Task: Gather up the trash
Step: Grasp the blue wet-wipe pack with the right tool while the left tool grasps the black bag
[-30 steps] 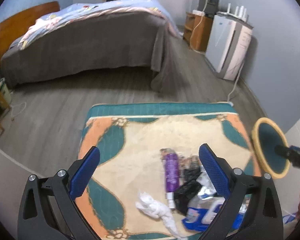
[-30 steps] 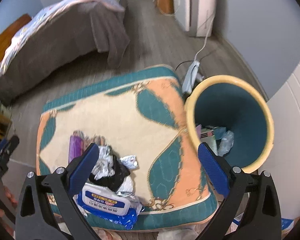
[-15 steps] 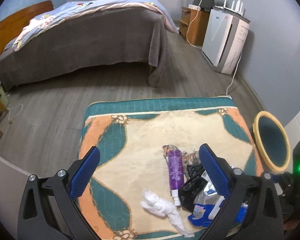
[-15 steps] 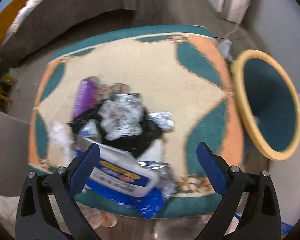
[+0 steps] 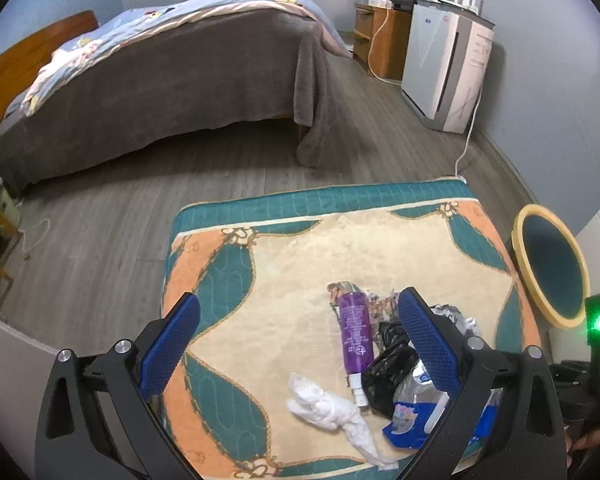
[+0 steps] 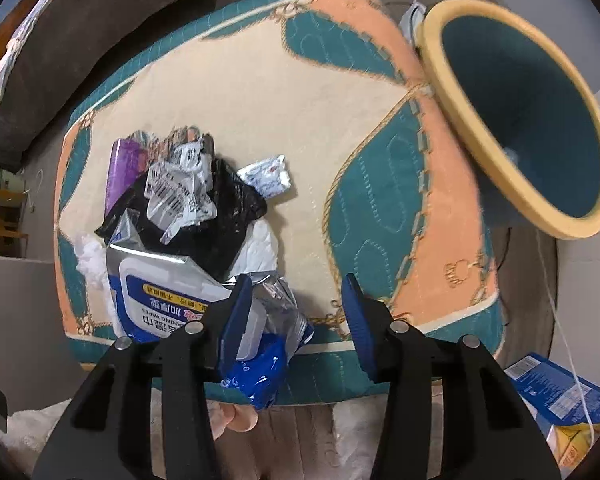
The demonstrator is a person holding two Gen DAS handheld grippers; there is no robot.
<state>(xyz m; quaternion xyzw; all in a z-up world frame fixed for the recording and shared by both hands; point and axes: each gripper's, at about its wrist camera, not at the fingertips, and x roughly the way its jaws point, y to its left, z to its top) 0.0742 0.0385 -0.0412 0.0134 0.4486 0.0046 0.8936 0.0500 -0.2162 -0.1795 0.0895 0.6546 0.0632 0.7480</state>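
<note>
A heap of trash lies at the near edge of the teal, peach and cream quilted mat (image 6: 236, 92), which serves as landmark here: at its left a crumpled white tissue (image 5: 332, 404), then a purple plastic bottle (image 5: 355, 330), a crumpled black plastic bag (image 6: 204, 216) topped with barcode-printed wrappers, and, nearest the mat's front edge, a blue-and-white wet-wipes pack (image 6: 168, 300). Off the mat's right side sits the yellow-rimmed teal bin (image 6: 516, 120), open mouth tilted toward the mat. The left gripper (image 5: 300, 340) hangs above the heap with its blue pads wide apart and nothing between them. The right gripper (image 6: 296, 312) has just been closing; its jaws stand partly apart, the left pad against the silvery, torn end of the wipes pack, though a firm clamp cannot be confirmed. The likely risk: a pinch on only that loose foil flap could let the pack slip or tear free on the way to the bin, or drag the black bag and wrappers off the mat's edge. Only the right wrist view shows the pack's label, the barcodes and a blue box (image 6: 560, 392) on the floor; only the left wrist view shows the bed (image 5: 160, 72) beyond the mat.
</note>
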